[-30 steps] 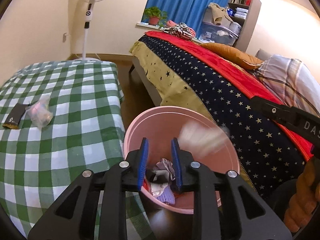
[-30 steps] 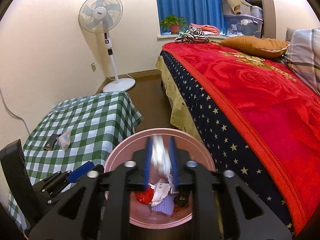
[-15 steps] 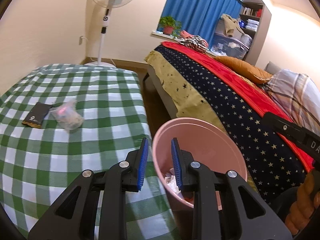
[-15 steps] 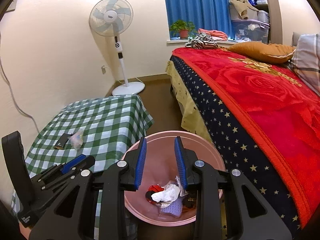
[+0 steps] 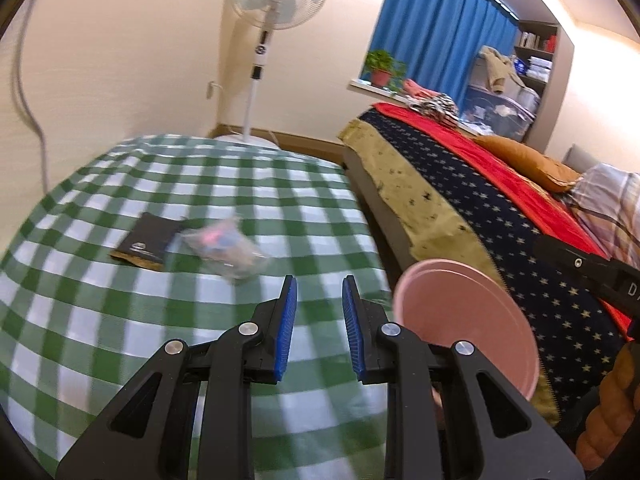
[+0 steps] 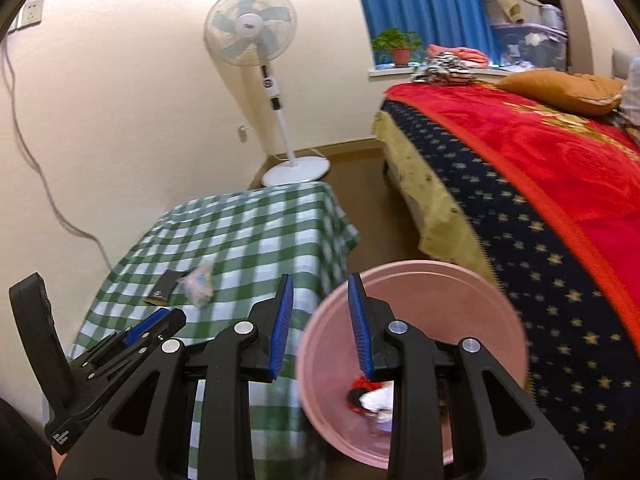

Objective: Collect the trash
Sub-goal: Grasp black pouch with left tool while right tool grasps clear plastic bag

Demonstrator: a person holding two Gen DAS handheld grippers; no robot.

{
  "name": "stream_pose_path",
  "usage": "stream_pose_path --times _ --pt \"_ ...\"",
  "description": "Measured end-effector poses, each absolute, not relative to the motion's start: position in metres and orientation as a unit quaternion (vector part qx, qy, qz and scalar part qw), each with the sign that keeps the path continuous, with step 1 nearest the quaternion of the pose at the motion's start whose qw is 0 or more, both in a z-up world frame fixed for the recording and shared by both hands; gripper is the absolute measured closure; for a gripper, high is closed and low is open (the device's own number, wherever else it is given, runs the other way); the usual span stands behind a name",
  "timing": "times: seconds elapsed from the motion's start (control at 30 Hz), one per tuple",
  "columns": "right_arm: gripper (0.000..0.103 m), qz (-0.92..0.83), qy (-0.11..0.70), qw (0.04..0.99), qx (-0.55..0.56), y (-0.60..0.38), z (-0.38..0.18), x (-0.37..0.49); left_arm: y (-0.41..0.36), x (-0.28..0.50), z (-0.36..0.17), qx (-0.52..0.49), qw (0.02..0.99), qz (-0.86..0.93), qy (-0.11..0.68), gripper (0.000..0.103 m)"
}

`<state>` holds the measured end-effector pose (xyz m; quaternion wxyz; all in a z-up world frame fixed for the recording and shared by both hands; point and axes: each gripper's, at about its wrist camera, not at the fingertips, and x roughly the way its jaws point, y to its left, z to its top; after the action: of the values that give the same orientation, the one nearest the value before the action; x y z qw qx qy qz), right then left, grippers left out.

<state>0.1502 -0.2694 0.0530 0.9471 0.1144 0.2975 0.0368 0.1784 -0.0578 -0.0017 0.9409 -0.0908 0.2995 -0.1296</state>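
hovering over the checked desk (image 5: pixel 120 320), left claw (image 5: pixel 319 292) is spread w/ nothing between its pads. clear crumpled bag (image 5: pixel 226 250) lies just ahead-left of it, touching a dark packet (image 5: pixel 146 242). right claw (image 6: pixel 320 292) also spread & empty, above the rim of the pink bin (image 6: pixel 440 276), trash (image 6: pixel 370 398) inside below it.

Empty tongs (image 5: pixel 318 300) parted above checked tablecloth (image 5: pixel 100 320) — crumpled bag (image 5: pixel 226 250) ahead.

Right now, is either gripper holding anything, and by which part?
Nothing is held. The left gripper and the right gripper both show bare gaps between their fingers.
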Motion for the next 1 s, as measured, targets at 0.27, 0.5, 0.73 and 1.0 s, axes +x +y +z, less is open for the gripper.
stream_pose_path --times 0.27,0.5,0.73,1.0 --pt "0.074 0.092 0.303 0.942 0.114 -0.22 0.039 0.187 -0.009 0.189 -0.006 -0.106 0.947 -0.073 0.295 0.079" --pt "0.074 0.143 0.328 0.929 0.093 -0.165 0.012 0.223 0.02 0.201 -0.02 -0.116 0.945 -0.035 0.305 0.079" --pt "0.073 0.162 0.345 0.922 0.069 -0.133 -0.011 0.254 0.042 0.229 -0.031 -0.124 0.942 -0.006 0.313 0.078" --pt "0.068 0.179 0.387 0.902 0.069 -0.118 -0.038 0.283 0.056 0.259 -0.039 -0.124 0.934 0.016 0.334 0.037"
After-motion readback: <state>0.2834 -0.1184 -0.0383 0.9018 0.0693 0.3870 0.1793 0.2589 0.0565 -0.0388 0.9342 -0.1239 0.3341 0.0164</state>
